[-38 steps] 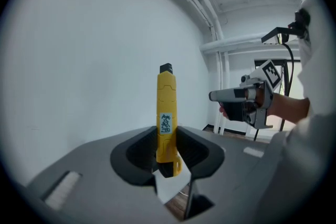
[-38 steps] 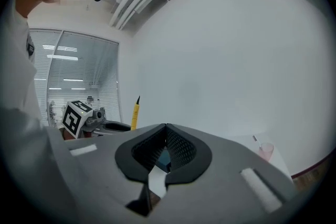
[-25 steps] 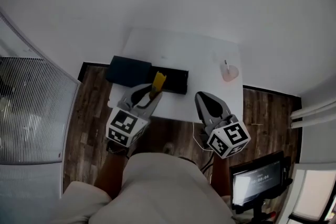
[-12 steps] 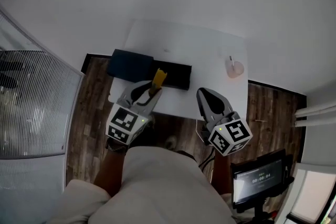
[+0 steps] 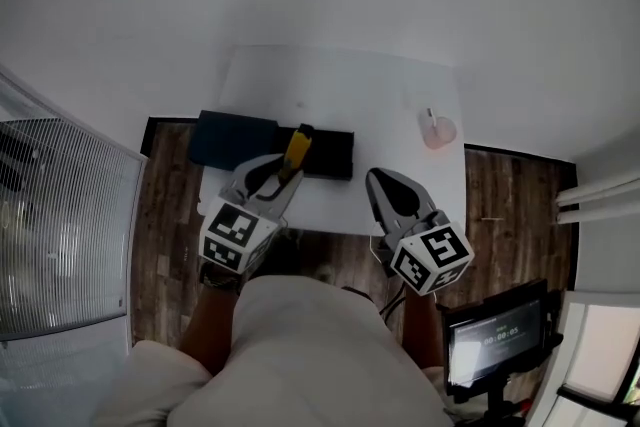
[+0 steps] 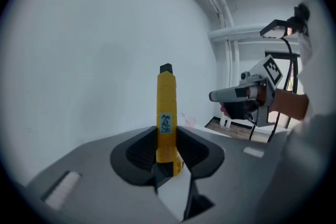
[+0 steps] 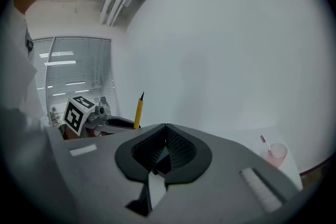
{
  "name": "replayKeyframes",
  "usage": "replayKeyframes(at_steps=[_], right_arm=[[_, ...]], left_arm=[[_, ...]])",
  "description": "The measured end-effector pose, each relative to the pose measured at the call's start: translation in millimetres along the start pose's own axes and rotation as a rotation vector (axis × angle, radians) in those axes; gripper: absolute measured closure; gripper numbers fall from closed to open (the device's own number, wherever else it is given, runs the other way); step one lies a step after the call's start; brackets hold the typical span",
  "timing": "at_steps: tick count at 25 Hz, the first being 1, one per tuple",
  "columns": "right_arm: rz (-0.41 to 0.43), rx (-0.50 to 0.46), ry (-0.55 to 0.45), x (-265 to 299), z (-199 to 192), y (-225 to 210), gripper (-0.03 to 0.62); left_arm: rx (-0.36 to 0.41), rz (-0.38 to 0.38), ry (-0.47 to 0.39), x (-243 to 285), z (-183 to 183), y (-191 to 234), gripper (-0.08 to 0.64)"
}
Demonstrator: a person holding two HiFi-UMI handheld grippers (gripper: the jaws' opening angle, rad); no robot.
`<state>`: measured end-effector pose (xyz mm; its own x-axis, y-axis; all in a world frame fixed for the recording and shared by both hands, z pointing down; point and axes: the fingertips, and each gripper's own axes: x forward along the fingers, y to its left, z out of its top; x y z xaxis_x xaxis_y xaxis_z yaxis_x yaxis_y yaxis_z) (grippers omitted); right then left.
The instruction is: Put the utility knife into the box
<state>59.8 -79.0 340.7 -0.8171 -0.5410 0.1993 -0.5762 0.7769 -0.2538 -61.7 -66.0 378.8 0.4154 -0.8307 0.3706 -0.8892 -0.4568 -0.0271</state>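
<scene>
The left gripper had its two jaws clamped on the rear end of the yellow utility knife. In the left gripper view the pads pressed both flat sides of the handle. The knife stuck straight out ahead of them, a small label on its upper face and a black tip at its far end.

In the head view the knife lay over the near left part of the white table. Its black tip reached across the left end of the black box. Whether the knife touched the box could not be told.

The box lay along the table's near edge, towards the near left corner. A dark blue slab lay against its left end and hung out past the table's left edge.

The right gripper hovered at the table's near edge, to the right of the box and apart from it. Its jaws were pressed together with nothing between them, as the right gripper view showed.

A pink cup with a thin stick in it stood by the table's right edge, well apart from the box. A dark screen stood on the wooden floor, near the person's right side.
</scene>
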Motion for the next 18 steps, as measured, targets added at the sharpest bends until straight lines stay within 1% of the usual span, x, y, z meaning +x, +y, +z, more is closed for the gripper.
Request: replayKeyframes(at_steps=[6, 11, 18], right_arm=[[-0.044, 0.010, 0.021, 21, -2, -11, 0.591], [-0.072, 0.017, 0.050, 32, -5, -20, 0.589], [-0.129, 0.034, 0.084, 46, -12, -34, 0.589]], left_arm=[[-0.003, -0.036, 0.015, 20, -5, 24, 0.448], [0.006, -0.044, 0.010, 36, -6, 41, 0.448], [0.025, -0.099, 0.049, 55, -14, 54, 0.448]])
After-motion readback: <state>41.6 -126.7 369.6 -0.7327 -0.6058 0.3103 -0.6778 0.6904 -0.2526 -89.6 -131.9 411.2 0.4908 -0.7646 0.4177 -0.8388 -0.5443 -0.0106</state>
